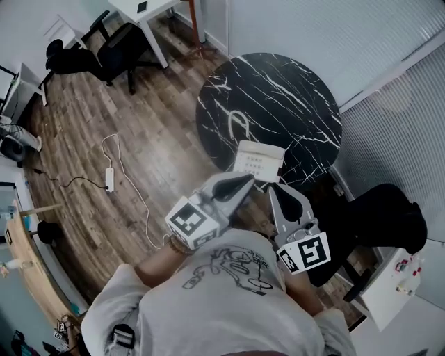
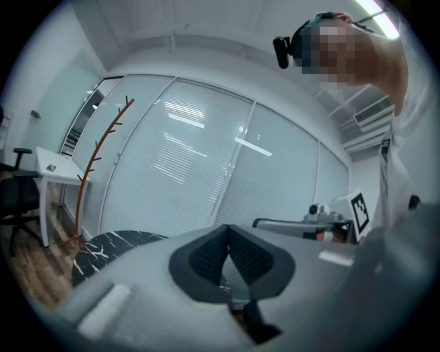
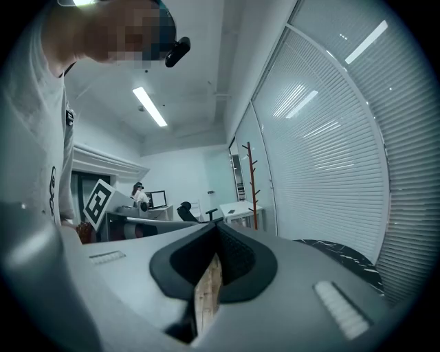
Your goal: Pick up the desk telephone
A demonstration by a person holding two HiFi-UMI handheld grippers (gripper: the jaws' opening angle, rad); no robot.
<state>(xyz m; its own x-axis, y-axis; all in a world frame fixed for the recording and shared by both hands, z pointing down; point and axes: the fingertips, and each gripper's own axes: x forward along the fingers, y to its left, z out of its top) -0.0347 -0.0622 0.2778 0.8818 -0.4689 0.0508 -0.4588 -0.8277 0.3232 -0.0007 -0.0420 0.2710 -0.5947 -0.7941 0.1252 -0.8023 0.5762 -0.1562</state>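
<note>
A white desk telephone point(image 1: 258, 160) lies on the round black marble table point(image 1: 278, 97), at the table's near edge. My left gripper point(image 1: 249, 179) is shut and empty, its tips right at the phone's near side; whether they touch it I cannot tell. My right gripper point(image 1: 273, 188) is also shut and empty, just short of the phone's near right corner. The left gripper view shows its closed fingertips point(image 2: 228, 227) with the table point(image 2: 113, 244) low on the left. Closed fingertips point(image 3: 215, 225) also fill the right gripper view. Neither gripper view shows the phone.
A black office chair point(image 1: 379, 222) stands close on the right beside the table. Slatted glass walls point(image 1: 389, 104) run behind the table. A coat rack point(image 2: 96, 165) stands by the glass. On the wood floor lie a power strip and cable point(image 1: 109, 179); a white desk point(image 1: 142, 10) with chairs stands far off.
</note>
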